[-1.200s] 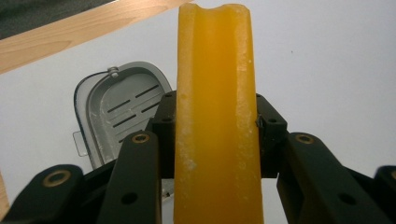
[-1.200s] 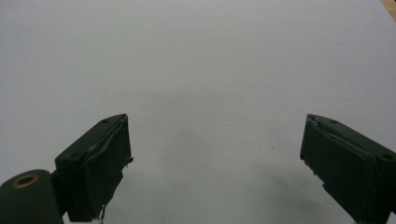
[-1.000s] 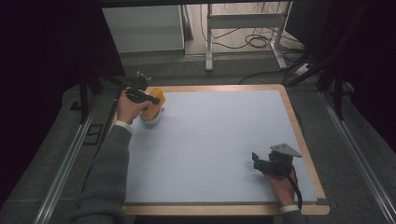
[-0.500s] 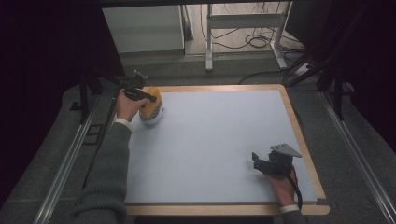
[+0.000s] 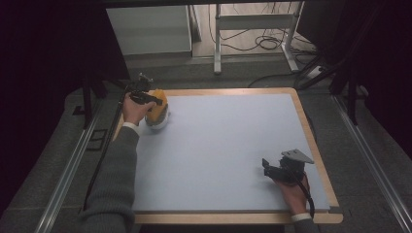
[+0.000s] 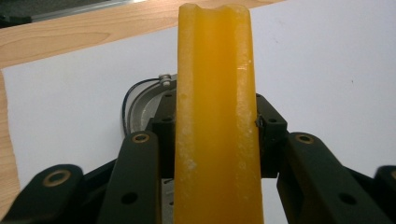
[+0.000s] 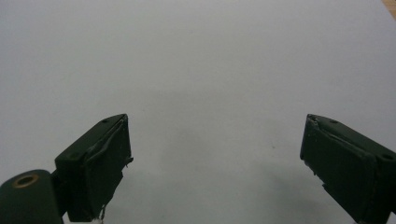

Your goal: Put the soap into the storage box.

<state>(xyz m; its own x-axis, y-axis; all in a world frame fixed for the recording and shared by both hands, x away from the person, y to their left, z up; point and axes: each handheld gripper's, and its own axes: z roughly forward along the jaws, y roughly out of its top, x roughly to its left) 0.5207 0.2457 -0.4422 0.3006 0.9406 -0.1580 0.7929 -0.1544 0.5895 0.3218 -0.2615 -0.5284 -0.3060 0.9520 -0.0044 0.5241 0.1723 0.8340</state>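
Observation:
My left gripper (image 5: 147,98) is at the far left of the white mat (image 5: 228,141), shut on an orange-yellow block (image 5: 159,104). In the left gripper view the block (image 6: 215,56) stands upright between the black jaws of that gripper (image 6: 217,125), and both pads press on its sides. Under it lies a pale rounded object with a metal rim (image 6: 140,100), which in the high view sits beneath the block (image 5: 159,122). My right gripper (image 5: 270,167) rests near the mat's front right. Its jaws (image 7: 215,144) are wide open over bare mat.
A wooden board (image 5: 311,131) frames the mat. Metal rails (image 5: 73,184) run along both sides of the table. Beyond the far edge stand a pale cabinet (image 5: 148,29), metal frame legs (image 5: 217,43) and cables on the floor (image 5: 267,41).
The left hand with the orange block has shifted slightly and sunk a little. The right hand and its gripper have stayed put.

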